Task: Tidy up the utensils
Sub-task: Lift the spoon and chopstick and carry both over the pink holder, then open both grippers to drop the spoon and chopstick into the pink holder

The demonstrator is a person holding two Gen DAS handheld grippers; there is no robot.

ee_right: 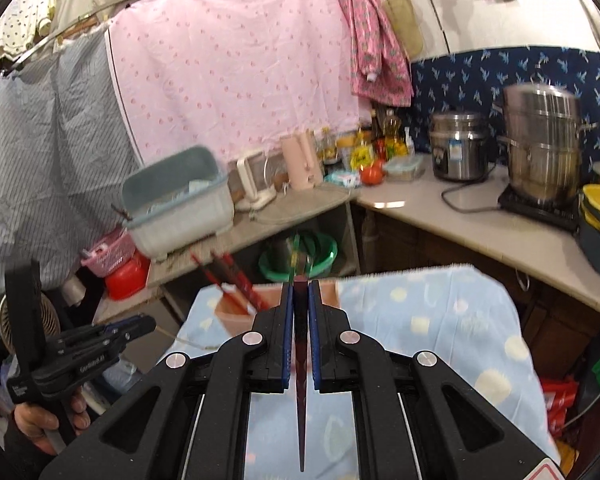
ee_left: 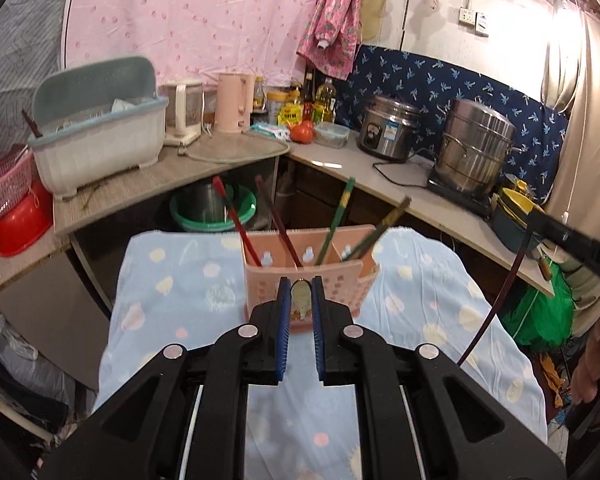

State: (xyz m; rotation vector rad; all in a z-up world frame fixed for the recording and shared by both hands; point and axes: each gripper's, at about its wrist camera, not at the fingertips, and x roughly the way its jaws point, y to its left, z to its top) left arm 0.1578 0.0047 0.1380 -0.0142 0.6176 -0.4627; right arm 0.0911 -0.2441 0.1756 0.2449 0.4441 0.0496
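Utensils show first in the left wrist view: the left tongs [ee_left: 300, 292] are clenched on a small metal spoon [ee_left: 301, 294], held just in front of a pink divided holder [ee_left: 336, 280] that stands on the blue-clothed tabletop [ee_left: 180, 280], with several chopsticks [ee_left: 336, 220] leaning upright in its compartments and the right tongs' dark chopstick [ee_left: 496, 300] hanging at the right edge. In the right wrist view, the right tongs [ee_right: 300, 292] are clenched on that dark red chopstick [ee_right: 300, 380], its tip pointing back toward the camera, above the same cloth and the blurred holder [ee_right: 236, 316], while the left tongs [ee_right: 140, 324] sit low at the left in a hand [ee_right: 40, 420].
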